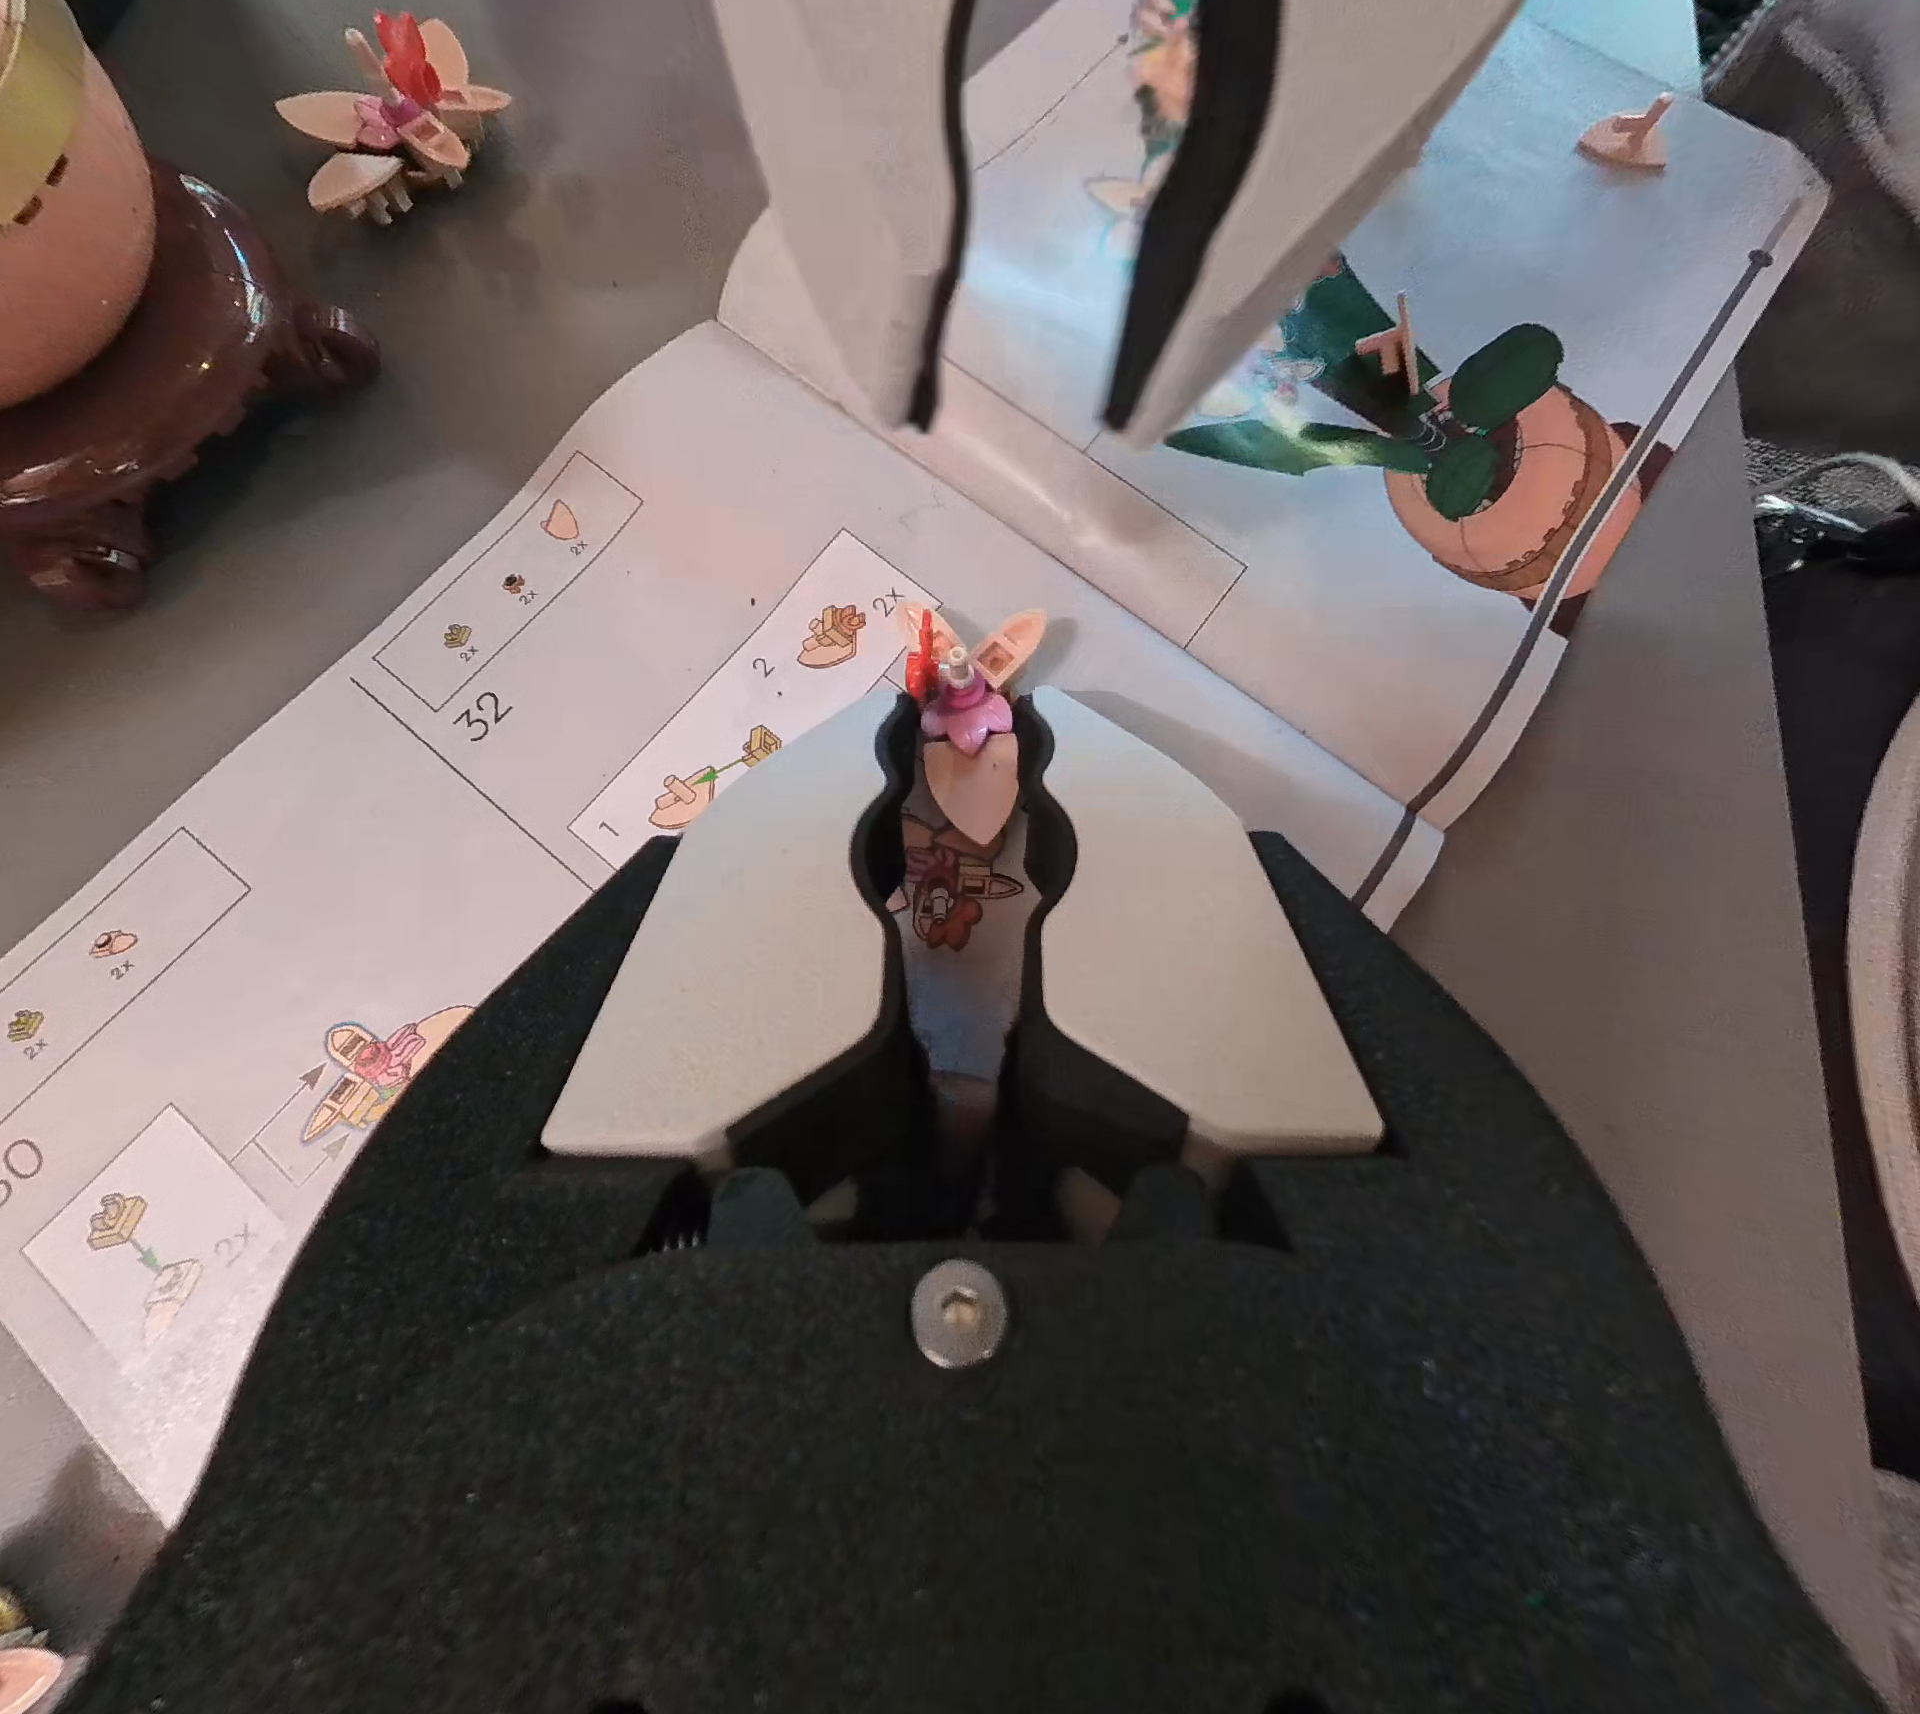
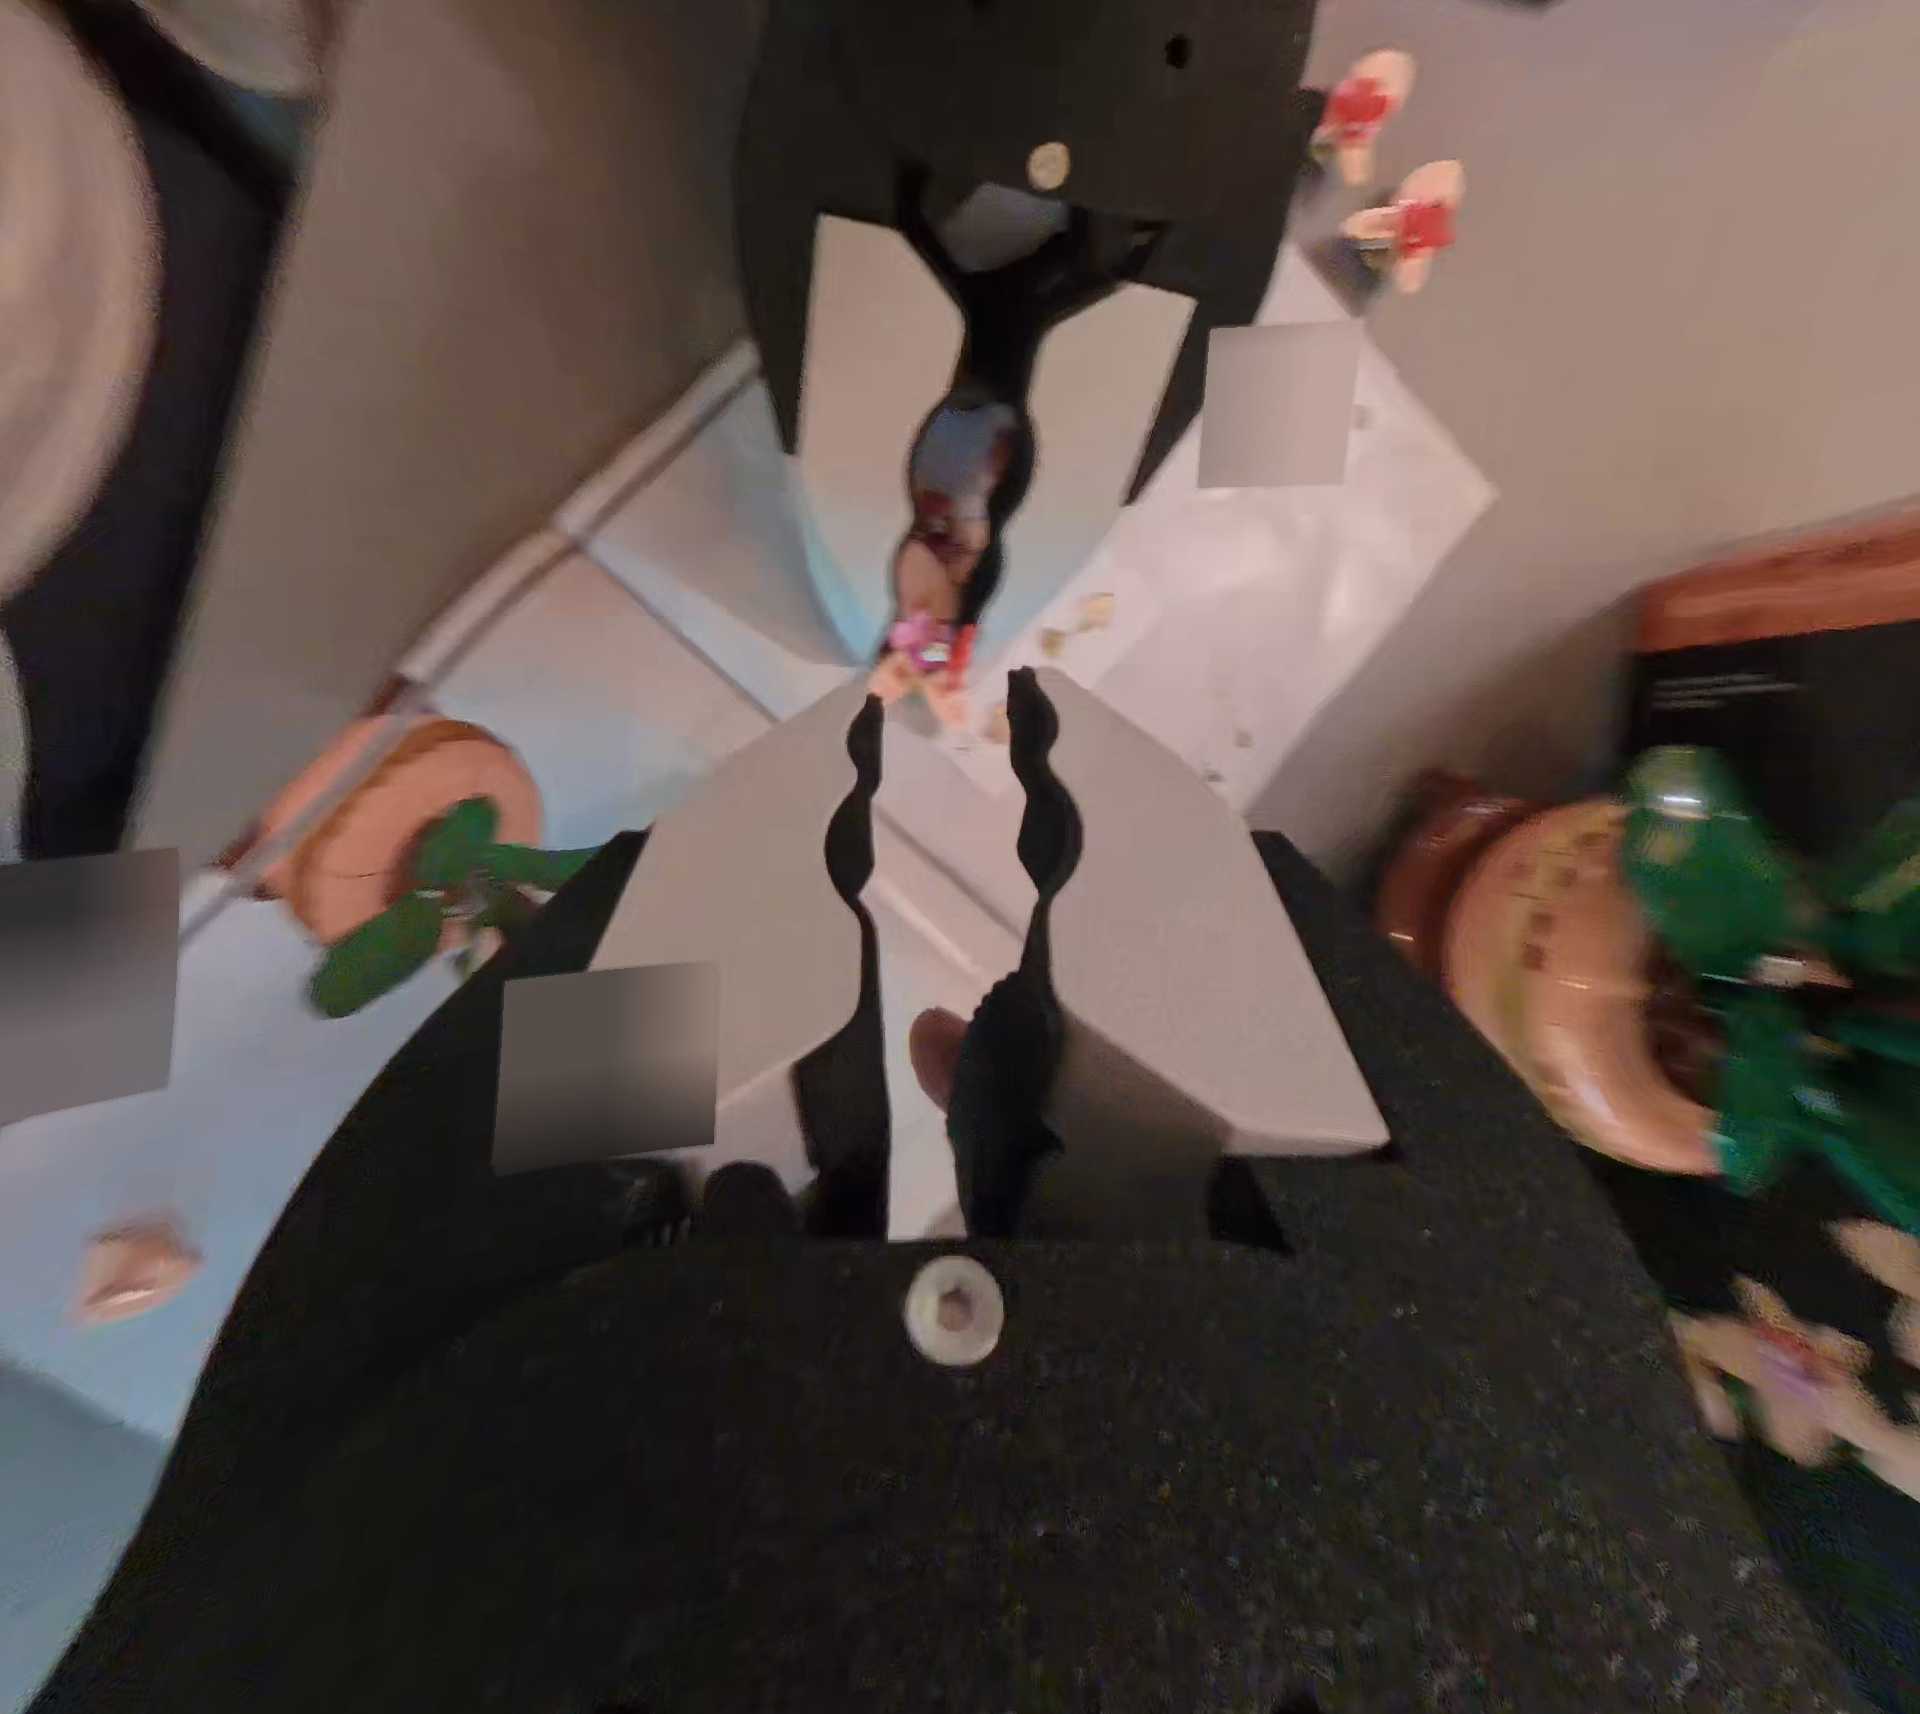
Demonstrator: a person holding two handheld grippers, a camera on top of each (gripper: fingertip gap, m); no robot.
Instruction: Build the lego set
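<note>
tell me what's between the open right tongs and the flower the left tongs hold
Nothing solid: only a bare gap above the open booklet separates the right tongs from the flower in the left tongs, shown in the left wrist view.

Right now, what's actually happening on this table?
A person is building a lego flower set with two handheld claws. The left claw is shut on a small flower with pink centre, red piece and pale petals, held above the open instruction booklet. The right claw is open, facing it from the opposite side, close to the flower but not touching. A finished flower lies on the grey table near the brown-based pot.
</note>
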